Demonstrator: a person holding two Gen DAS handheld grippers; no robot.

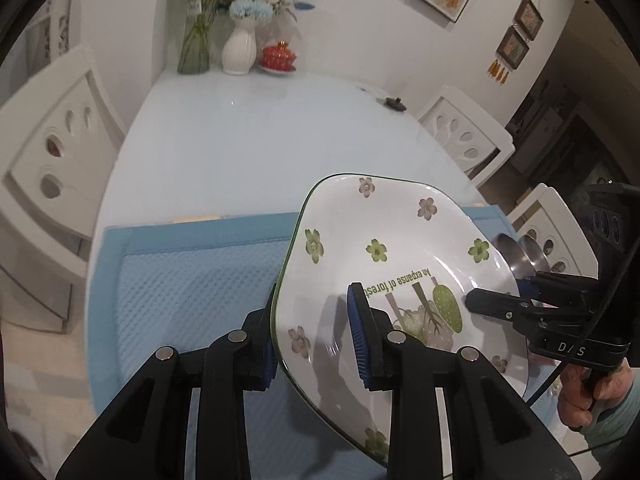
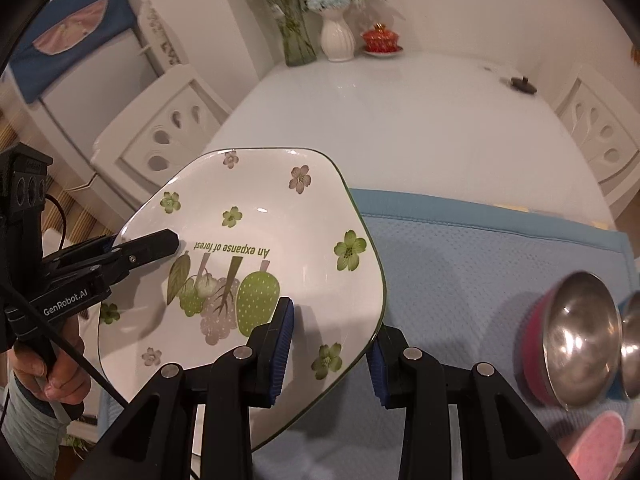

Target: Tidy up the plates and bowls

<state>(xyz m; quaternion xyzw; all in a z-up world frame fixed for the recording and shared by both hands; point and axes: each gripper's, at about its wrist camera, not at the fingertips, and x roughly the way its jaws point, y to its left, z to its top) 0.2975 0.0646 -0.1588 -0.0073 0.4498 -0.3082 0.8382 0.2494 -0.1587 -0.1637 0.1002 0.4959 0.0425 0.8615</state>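
Note:
A white squarish plate (image 1: 380, 220) (image 2: 260, 200) with green and pink flowers and the words "An expanse of forest" hangs tilted above the blue mat (image 1: 180, 280) (image 2: 480, 260). My left gripper (image 1: 316, 340) (image 2: 152, 244) is shut on its left rim, one pad above and one below. My right gripper (image 2: 330, 354) (image 1: 492, 300) is shut on the opposite rim in the same way. A steel bowl in a pink shell (image 2: 576, 332) (image 1: 516, 252) lies on the mat to the right, with a second steel bowl (image 2: 632, 344) beside it.
A pink round piece (image 2: 596, 440) lies at the mat's near right corner. At the table's far end stand a glass vase (image 1: 194, 48), a white vase (image 1: 239, 50) and a red lidded cup (image 1: 278, 56). White chairs (image 1: 52, 152) (image 2: 600, 136) flank the table. A small dark object (image 1: 394, 103) sits far right.

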